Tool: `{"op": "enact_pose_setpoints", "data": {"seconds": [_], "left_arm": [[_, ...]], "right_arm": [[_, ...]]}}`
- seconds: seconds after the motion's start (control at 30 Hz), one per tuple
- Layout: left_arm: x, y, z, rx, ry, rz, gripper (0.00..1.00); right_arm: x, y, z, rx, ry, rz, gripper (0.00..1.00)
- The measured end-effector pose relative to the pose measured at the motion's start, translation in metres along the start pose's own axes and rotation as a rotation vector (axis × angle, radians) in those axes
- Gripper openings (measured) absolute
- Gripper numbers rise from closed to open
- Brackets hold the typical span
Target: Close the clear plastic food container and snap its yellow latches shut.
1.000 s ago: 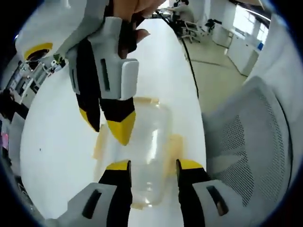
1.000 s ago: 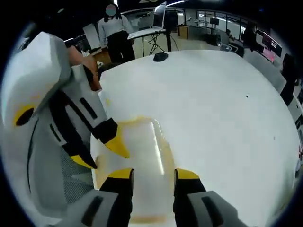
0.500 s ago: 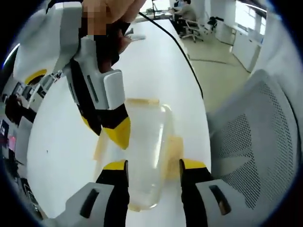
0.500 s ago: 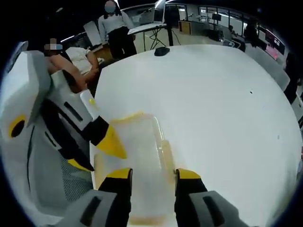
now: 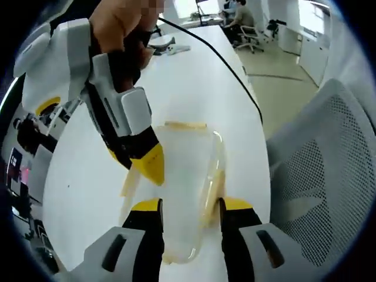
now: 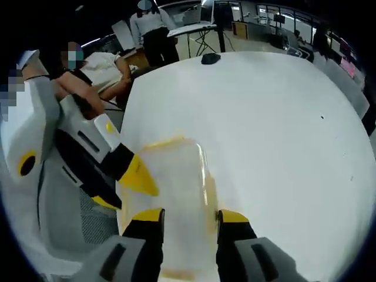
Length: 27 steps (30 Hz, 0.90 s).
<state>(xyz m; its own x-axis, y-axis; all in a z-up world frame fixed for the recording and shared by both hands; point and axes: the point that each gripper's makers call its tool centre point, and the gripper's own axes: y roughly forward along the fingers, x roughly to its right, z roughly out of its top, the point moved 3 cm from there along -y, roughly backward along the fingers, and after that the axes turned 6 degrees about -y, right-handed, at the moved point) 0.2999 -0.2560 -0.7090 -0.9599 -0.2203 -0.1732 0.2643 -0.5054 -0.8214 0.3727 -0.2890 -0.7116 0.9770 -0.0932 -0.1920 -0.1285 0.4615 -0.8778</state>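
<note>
A: Starting at the left gripper (image 5: 189, 205): what are its yellow-tipped fingers (image 5: 147, 205) doing?

B: They are standing apart, straddling the near end of the clear, rounded-rectangle plastic food container (image 5: 183, 176). Whether the fingers are touching its walls, I cannot tell.

A: And the right gripper (image 6: 189, 216)?

B: Its fingers (image 6: 234, 217) are also parted, with the container (image 6: 173, 200) lying between them at twelve o'clock. In the left gripper view the right gripper (image 5: 144, 164) is coming in from ten o'clock, its fingers narrow, one yellow tip resting at the container's left edge.

A: Where is the container lying?

B: On the white worktop (image 6: 264, 129), near its edge, just beside a grey mesh office chair (image 5: 317, 176). A black cable (image 5: 229, 64) is running across the worktop at one o'clock, well apart.

A: How far along is the job?

B: The lid seems to be lying on the box. The pale yellow latches (image 5: 213, 187) along the sides appear to be splaying outward, not snapped, so pressing them down is probably what remains.
</note>
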Motion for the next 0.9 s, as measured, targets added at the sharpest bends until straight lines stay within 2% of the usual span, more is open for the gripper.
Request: {"op": "enact_pose_setpoints", "data": {"seconds": [0.27, 0.37, 0.4, 0.43, 0.47, 0.5, 0.67, 0.9], "left_arm": [[-0.001, 0.002, -0.001, -0.002, 0.003, 0.02, 0.32], [-0.001, 0.003, -0.002, 0.008, 0.007, 0.036, 0.31], [-0.001, 0.003, -0.002, 0.011, -0.009, 0.033, 0.3], [-0.003, 0.004, -0.003, 0.01, -0.013, 0.039, 0.28], [0.006, 0.009, 0.002, 0.037, -0.005, 0.004, 0.28], [0.001, 0.005, 0.0, 0.02, -0.009, 0.037, 0.28], [-0.002, 0.005, -0.003, 0.031, -0.013, 0.028, 0.29], [-0.001, 0.004, 0.0, 0.008, 0.024, 0.051, 0.3]], "right_arm": [[0.0, 0.002, 0.002, -0.058, -0.035, 0.036, 0.31], [0.001, 0.003, 0.0, -0.051, -0.031, 0.053, 0.3], [-0.005, 0.01, 0.012, 0.01, -0.044, 0.108, 0.28], [0.001, 0.004, 0.007, -0.039, -0.03, 0.072, 0.28], [0.001, 0.003, 0.008, -0.039, -0.053, 0.08, 0.28], [0.001, 0.002, 0.01, -0.035, -0.053, 0.079, 0.28], [0.0, 0.001, 0.006, -0.035, -0.045, 0.074, 0.28], [0.0, 0.0, 0.001, -0.037, -0.044, 0.079, 0.29]]}}
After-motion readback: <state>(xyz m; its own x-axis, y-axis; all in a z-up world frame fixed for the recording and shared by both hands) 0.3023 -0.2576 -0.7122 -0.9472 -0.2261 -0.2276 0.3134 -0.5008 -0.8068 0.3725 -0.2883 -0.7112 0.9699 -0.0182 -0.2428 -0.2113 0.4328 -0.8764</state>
